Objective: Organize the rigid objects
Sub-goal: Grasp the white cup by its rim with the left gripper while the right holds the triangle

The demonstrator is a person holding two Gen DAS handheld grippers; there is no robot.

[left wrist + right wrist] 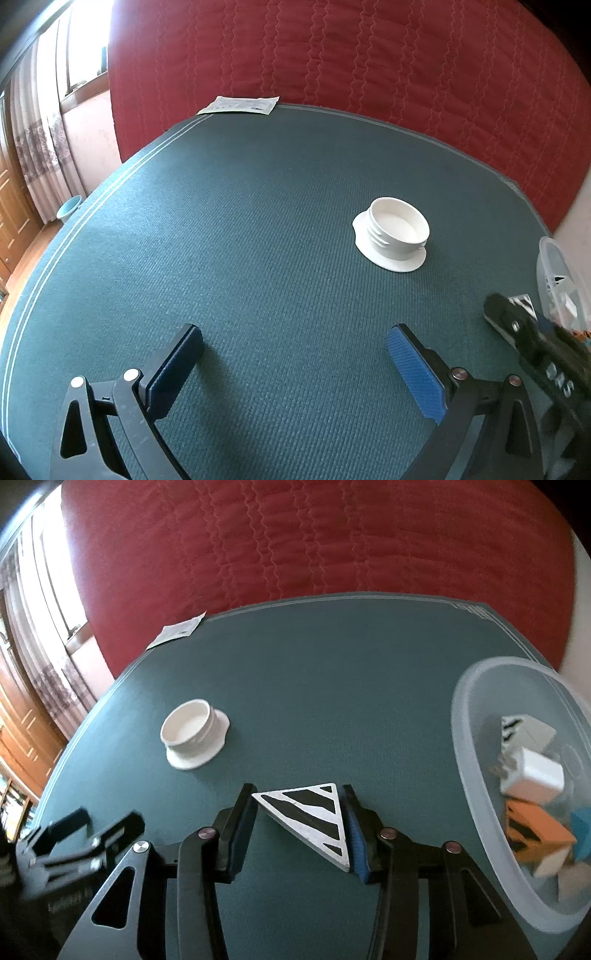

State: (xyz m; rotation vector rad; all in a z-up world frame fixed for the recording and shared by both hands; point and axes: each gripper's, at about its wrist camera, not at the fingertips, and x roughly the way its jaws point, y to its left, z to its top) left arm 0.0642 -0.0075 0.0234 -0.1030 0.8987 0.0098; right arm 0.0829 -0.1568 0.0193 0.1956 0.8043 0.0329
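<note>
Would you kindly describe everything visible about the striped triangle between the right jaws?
The triangle is a flat, rigid-looking white wedge with black zebra-like stripes on its top face and a grey edge. It sits between the right gripper's jaws, one side against the blue right pad, a corner at the left pad, above the green table.

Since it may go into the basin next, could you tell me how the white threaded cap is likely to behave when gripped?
The white threaded cap looks like rigid plastic, so probably stiff and light. Its wide flange rests flat, so tipping seems unlikely. Ridged sides may aid grip.
</note>
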